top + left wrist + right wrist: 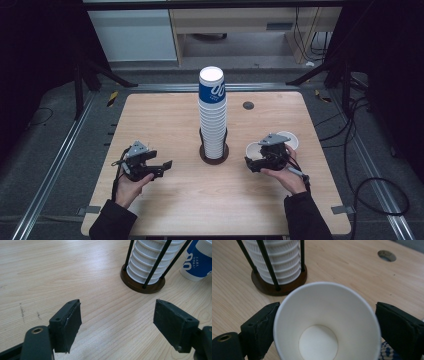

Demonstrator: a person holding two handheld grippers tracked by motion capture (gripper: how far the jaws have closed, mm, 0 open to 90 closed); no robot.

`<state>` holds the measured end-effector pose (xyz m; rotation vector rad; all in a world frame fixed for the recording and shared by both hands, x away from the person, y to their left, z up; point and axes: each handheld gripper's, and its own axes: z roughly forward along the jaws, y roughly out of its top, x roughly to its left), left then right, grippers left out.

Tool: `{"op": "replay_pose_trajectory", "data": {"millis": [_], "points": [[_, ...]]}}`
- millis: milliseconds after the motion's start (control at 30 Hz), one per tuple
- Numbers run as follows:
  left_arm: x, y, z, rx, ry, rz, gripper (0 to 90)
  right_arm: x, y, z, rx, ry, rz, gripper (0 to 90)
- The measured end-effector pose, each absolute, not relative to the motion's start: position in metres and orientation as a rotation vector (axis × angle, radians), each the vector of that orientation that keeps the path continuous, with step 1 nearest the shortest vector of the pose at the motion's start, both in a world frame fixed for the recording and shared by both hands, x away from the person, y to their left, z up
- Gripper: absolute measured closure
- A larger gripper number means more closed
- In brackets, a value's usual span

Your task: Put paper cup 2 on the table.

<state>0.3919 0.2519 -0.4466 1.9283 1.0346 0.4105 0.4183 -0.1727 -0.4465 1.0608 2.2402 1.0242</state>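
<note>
A tall stack of white paper cups (213, 120), the top one blue-banded, stands in a dark wooden holder (214, 155) with black rods at the table's middle. My right gripper (256, 156) is right of it, shut on a white paper cup (325, 322) whose mouth faces the camera; both pads touch its rim. A second cup (290, 139) stands just behind that gripper. My left gripper (163, 170) rests left of the holder, open, with bare wood between its jaws (117, 307). In the left gripper view a blue-and-white cup (197, 262) stands past the holder (142, 286).
The light wooden table (165, 120) has a round cable hole (248, 105) at the back right, also in the right gripper view as the hole (387, 255). Metal rails and cables run along the floor beside the table.
</note>
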Motion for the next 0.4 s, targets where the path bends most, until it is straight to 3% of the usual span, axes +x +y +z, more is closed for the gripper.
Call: {"op": "replay_pose_trajectory", "data": {"millis": [400], "points": [[0.393,0.256,-0.446,1.911,1.046,0.411,21.8,0.406,-0.177,-0.415,1.026,2.15,1.147,7.0]]}}
